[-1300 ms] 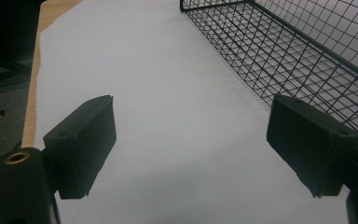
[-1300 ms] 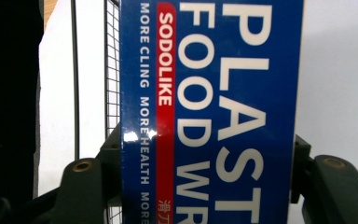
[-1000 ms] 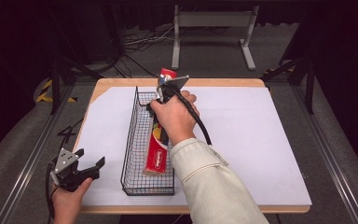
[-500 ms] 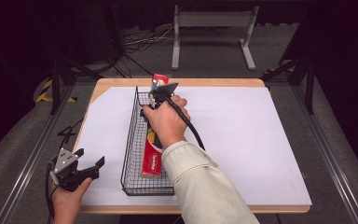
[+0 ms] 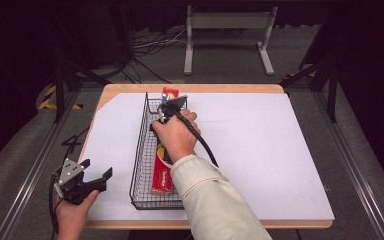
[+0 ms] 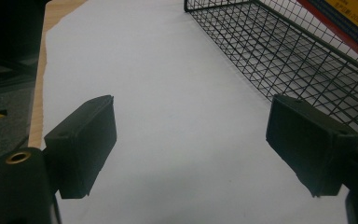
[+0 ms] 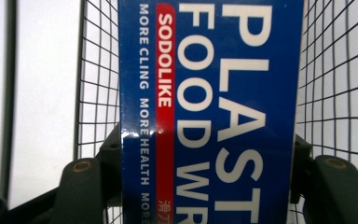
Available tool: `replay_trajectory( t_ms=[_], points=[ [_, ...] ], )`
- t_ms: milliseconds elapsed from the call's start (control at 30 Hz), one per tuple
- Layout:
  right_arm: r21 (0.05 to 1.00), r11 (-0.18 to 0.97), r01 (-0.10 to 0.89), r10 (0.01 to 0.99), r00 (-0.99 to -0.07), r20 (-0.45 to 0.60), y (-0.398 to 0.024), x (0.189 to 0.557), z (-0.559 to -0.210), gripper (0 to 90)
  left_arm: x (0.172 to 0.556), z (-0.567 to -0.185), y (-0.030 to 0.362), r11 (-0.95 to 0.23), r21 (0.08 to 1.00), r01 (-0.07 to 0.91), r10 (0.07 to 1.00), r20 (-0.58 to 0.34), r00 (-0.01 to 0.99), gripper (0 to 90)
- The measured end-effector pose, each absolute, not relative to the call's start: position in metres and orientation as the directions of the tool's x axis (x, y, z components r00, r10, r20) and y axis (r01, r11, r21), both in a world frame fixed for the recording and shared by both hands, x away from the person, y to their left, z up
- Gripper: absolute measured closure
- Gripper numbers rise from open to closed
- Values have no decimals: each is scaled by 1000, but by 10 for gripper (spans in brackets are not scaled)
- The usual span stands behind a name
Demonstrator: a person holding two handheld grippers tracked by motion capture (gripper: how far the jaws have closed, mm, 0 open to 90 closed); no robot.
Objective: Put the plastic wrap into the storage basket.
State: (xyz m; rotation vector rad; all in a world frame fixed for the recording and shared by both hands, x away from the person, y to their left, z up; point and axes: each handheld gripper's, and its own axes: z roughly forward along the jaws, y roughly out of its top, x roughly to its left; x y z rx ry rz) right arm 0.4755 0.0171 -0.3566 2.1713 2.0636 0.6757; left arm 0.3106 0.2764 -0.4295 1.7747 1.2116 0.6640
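Right gripper (image 5: pixel 166 108) clamps the plastic food wrap box (image 7: pixel 209 112), jaws pressed on its two long sides, fairly wide apart. Box lies lengthwise in the black wire basket (image 5: pixel 139 165), which stands on the white sheet left of the table's (image 5: pixel 130 90) centre, running from near edge towards far edge. Left gripper (image 5: pixel 96 176) hangs at the near left corner, jaws wide, nothing between them.

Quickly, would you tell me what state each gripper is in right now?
Left gripper: open, nothing between its jaws, over the white sheet beside the wire basket.
Right gripper: shut on the plastic food wrap box, inside the basket.
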Motion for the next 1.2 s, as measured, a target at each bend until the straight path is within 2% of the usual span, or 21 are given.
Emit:
replay_trajectory(
  t_ms=[600, 933, 1200],
  points=[
    [296, -102, 950, 967, 25, 254, 20, 476, -384, 390, 312, -430, 274, -177, 869, 462, 917, -25, 399, 170],
    [280, -116, 953, 968, 46, 246, 20, 479, -390, 387, 313, -430, 274, -173, 868, 466, 917, -30, 397, 170],
    [287, -96, 953, 973, 29, 230, 21, 479, -389, 386, 313, -431, 274, -175, 865, 470, 916, -32, 400, 170]
  ],
)
